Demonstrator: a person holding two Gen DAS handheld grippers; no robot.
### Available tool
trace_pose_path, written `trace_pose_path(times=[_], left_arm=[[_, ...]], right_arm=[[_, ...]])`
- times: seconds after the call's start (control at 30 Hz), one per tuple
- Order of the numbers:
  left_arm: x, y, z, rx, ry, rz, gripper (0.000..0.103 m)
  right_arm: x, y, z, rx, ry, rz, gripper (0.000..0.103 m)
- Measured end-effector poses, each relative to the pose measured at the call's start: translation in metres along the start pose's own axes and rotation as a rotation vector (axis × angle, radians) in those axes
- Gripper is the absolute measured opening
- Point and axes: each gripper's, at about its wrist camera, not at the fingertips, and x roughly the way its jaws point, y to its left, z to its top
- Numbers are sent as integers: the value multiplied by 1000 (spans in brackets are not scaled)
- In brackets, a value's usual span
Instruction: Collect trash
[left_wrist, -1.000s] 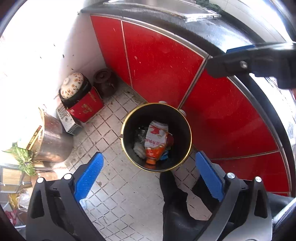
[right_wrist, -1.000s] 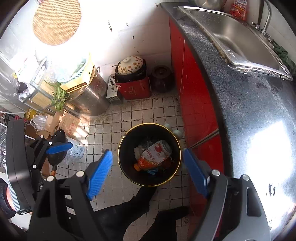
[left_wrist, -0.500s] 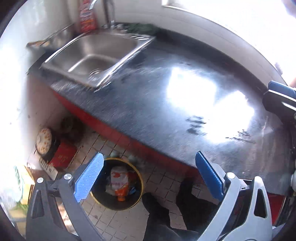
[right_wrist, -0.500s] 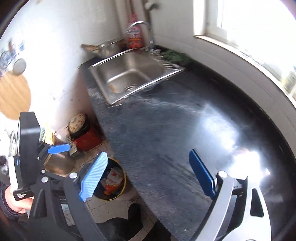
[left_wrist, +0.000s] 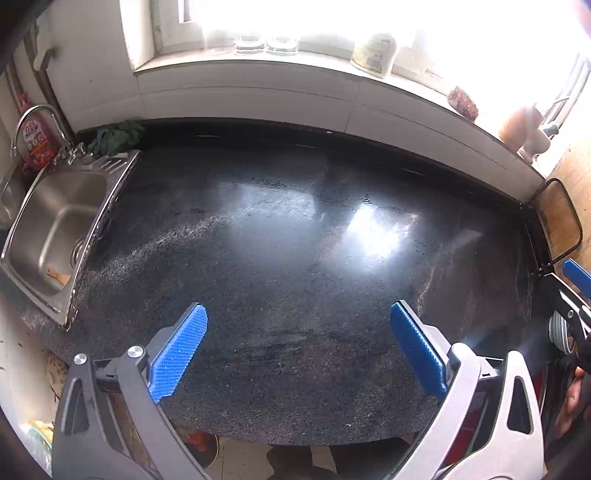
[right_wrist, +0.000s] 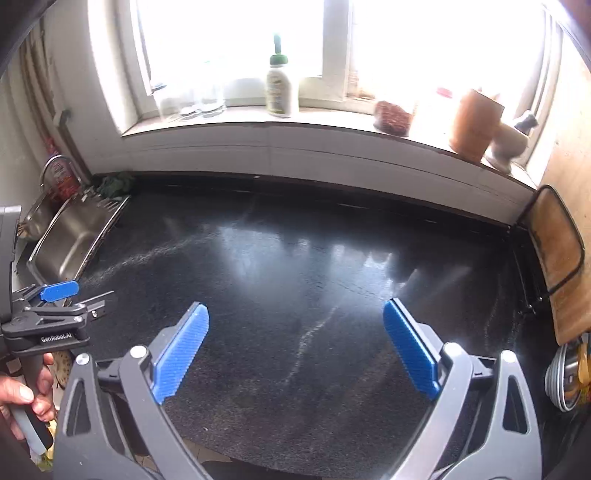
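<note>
My left gripper (left_wrist: 298, 349) is open and empty, held above the front part of the dark speckled countertop (left_wrist: 295, 240). My right gripper (right_wrist: 295, 347) is open and empty over the same countertop (right_wrist: 295, 258). The left gripper's body also shows at the left edge of the right wrist view (right_wrist: 48, 317), held in a hand. A sliver of the black trash bin (left_wrist: 201, 445) with orange trash inside shows below the counter's front edge. No trash shows on the countertop.
A steel sink (left_wrist: 55, 229) with a tap sits at the left. A green cloth (left_wrist: 118, 136) lies behind it. The windowsill holds a white bottle (right_wrist: 281, 88), jars and a clay pot (right_wrist: 474, 125). A cutting board (right_wrist: 557, 258) leans at the right.
Both grippers have swung up from the trash bin on the floor to face the countertop and window. Both stay open and empty.
</note>
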Motion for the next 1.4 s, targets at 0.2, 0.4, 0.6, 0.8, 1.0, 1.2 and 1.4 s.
trace_pose_path(times=[0.2,0.4,0.6,0.8,1.0,1.2,1.4], left_arm=[[5,-29,9,92,12,3,97],[9,-38,3,115,34,8,97],[9,-41,3,109,32,11,97],[10,-41,3,95,31,17,97],[9,-42,3,93,25,22,97],[8,-43,3,97,20,24,97],[7,-44,4,102,18,28,97]], right_arm=[[0,-39,-4,87,21,-29,92],[4,-49,-1,109,27,-21,93],[4,-46,0,96,30,-17,93],[6,-48,-1,95,38,-15,93],[6,-50,-1,95,36,-10,93],[6,-51,-2,99,36,-13,93],[7,-52,-3,104,39,-11,93]])
